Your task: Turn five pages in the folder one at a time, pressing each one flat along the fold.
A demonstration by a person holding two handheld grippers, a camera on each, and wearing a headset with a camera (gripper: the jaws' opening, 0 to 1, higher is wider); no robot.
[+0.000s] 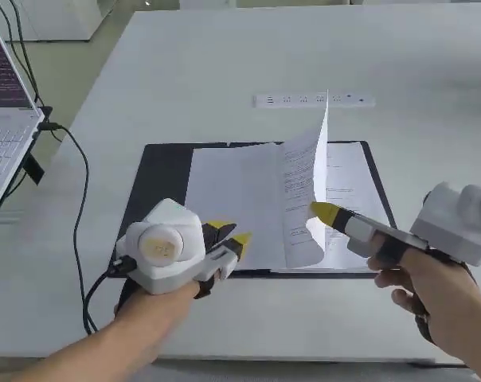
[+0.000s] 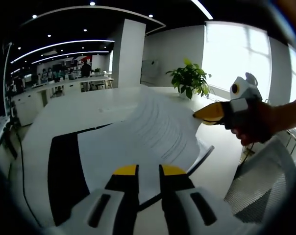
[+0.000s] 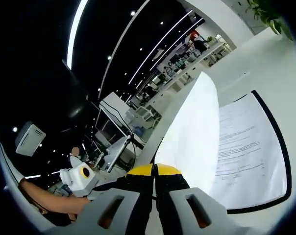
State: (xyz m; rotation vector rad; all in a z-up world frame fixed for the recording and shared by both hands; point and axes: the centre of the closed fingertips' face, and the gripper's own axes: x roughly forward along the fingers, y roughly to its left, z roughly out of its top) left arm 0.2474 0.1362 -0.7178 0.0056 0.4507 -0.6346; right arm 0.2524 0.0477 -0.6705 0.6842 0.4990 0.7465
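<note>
A black folder (image 1: pixel 165 171) lies open on the white table, with printed sheets on both halves. One page (image 1: pixel 304 183) stands nearly upright over the fold, curling leftward at its lower edge. My right gripper (image 1: pixel 320 212) is shut on that page's lower right edge; in the right gripper view the page (image 3: pixel 192 127) rises straight from the closed jaws (image 3: pixel 154 170). My left gripper (image 1: pixel 231 235) hovers over the folder's lower left sheet, its jaws (image 2: pixel 149 170) a little apart and holding nothing. In the left gripper view the lifted page (image 2: pixel 158 127) arches up toward the right gripper (image 2: pixel 207 113).
A white power strip (image 1: pixel 314 100) lies behind the folder. A laptop (image 1: pixel 5 119) sits at the table's left edge, and a black cable (image 1: pixel 81 199) trails down past the folder's left side. A mesh chair (image 2: pixel 265 181) stands off the table's near side.
</note>
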